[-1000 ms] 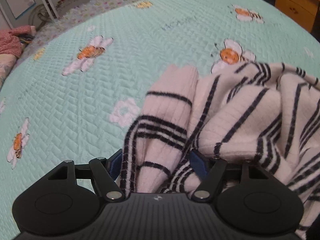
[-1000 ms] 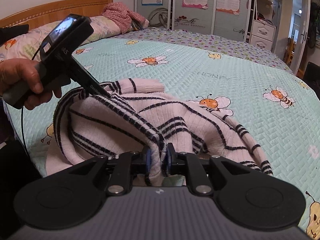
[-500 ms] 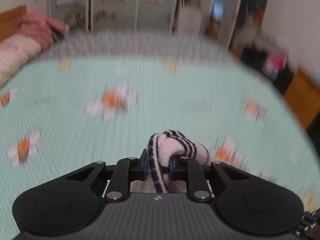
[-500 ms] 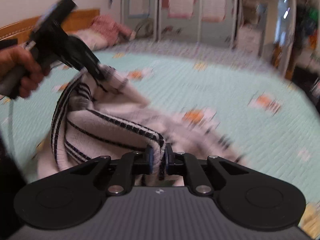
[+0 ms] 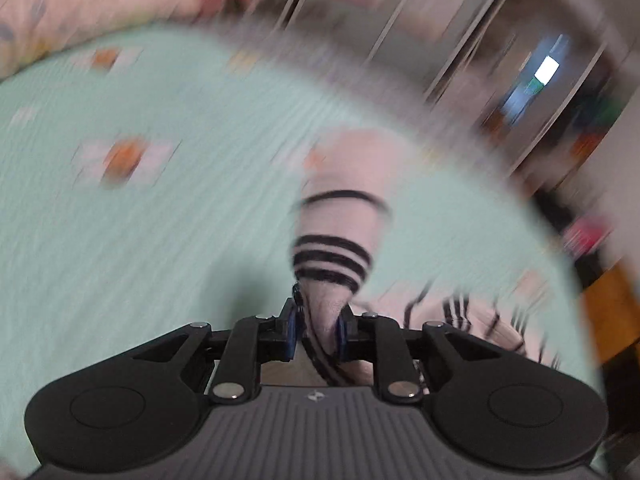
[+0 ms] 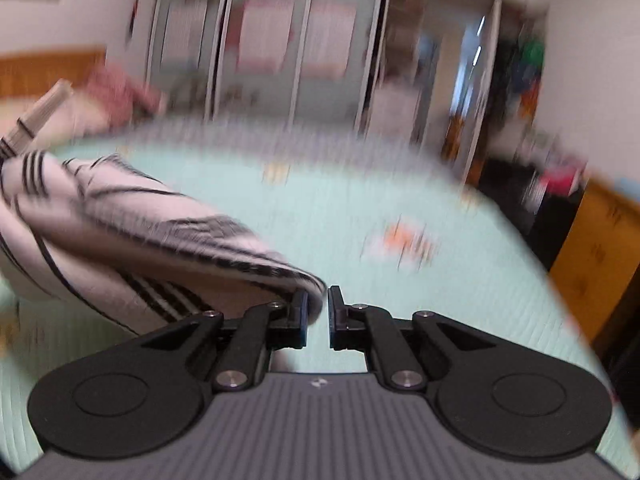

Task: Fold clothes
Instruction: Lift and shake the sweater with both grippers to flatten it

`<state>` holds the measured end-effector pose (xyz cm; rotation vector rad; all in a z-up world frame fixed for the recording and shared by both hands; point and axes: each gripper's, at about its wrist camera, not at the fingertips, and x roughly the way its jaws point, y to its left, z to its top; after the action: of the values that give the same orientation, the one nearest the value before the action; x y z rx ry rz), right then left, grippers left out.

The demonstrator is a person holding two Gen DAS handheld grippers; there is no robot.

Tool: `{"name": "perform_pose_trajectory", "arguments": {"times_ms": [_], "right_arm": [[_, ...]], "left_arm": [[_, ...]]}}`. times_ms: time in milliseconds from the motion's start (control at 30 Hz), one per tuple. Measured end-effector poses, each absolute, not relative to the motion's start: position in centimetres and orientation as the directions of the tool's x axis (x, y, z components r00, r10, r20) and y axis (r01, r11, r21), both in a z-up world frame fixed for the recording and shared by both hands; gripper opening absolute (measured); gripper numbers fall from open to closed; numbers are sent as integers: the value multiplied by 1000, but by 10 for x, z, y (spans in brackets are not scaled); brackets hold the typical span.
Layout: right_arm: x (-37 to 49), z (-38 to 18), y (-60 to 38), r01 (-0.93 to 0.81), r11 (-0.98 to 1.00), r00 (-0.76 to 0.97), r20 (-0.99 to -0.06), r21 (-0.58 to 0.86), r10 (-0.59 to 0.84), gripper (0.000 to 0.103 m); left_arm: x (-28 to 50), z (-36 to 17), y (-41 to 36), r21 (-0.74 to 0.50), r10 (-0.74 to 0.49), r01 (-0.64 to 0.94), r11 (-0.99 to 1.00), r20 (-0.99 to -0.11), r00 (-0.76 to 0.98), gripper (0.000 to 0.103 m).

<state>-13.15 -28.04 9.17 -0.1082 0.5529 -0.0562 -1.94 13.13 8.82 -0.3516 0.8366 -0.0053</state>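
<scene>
Left-wrist view: left gripper (image 5: 318,332) pinches the striped sweater (image 5: 340,216) above the green quilt (image 5: 160,220). Right gripper (image 6: 318,316) — pressed together, knit at one pad — holds another edge. Nothing folded yet — all folds remain.

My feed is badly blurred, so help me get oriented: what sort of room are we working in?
Most likely a home bedroom. A wide bed under a mint-green quilted bedspread fills the view, a wooden headboard stands at its far end, and tall wardrobe doors line the back wall.
</scene>
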Motion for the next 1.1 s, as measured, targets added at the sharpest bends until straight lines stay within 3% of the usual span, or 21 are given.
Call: {"name": "perform_pose_trajectory", "arguments": {"times_ms": [133,233,300,400,467,567,700,733,800,833,900,1033,1100], "right_arm": [[-137,60,-304,76,996,775,-625,-53,-92,0],[-142,69,-313,64,998,779,-625,11,-43,0],[-144,79,-309,2,998,798,-601,56,32,8],[-139,94,-277,-155,985,808,-565,70,167,42],[-136,96,-245,-286,958,800,-552,-6,236,65],[-135,85,-187,-480,855,766,-569,-195,300,72],[-120,50,-137,-624,673,712,-643,-398,280,71],[-118,43,-131,-639,640,708,-651,-427,274,66],[-115,38,-127,-630,620,722,-646,-468,247,21],[-113,42,-128,-611,631,740,-628,-478,240,4],[-112,60,-138,-545,683,793,-563,-486,232,4],[-114,141,-187,-221,876,952,-291,-428,99,4],[-115,164,-215,-126,931,963,-266,-343,32,3]], "left_arm": [[-35,61,131,-274,-138,-130,953,-773,619,20],[-40,73,123,-248,-140,-82,965,-756,640,20],[-42,81,122,-266,-150,-84,960,-747,648,20],[-45,88,132,-301,-169,-93,949,-734,658,20],[-48,89,136,-304,-176,-84,949,-731,659,20],[-49,91,138,-305,-182,-77,949,-732,656,20],[-53,93,136,-315,-187,-81,946,-729,659,20],[-53,94,136,-326,-194,-80,942,-723,663,20],[-54,96,137,-350,-210,-78,934,-711,671,20],[-55,98,138,-370,-226,-73,926,-699,679,20],[-55,104,138,-390,-239,-63,919,-676,697,20],[-48,104,130,-359,-222,-57,932,-686,693,24],[-46,99,123,-342,-226,-44,939,-707,670,29]]}}
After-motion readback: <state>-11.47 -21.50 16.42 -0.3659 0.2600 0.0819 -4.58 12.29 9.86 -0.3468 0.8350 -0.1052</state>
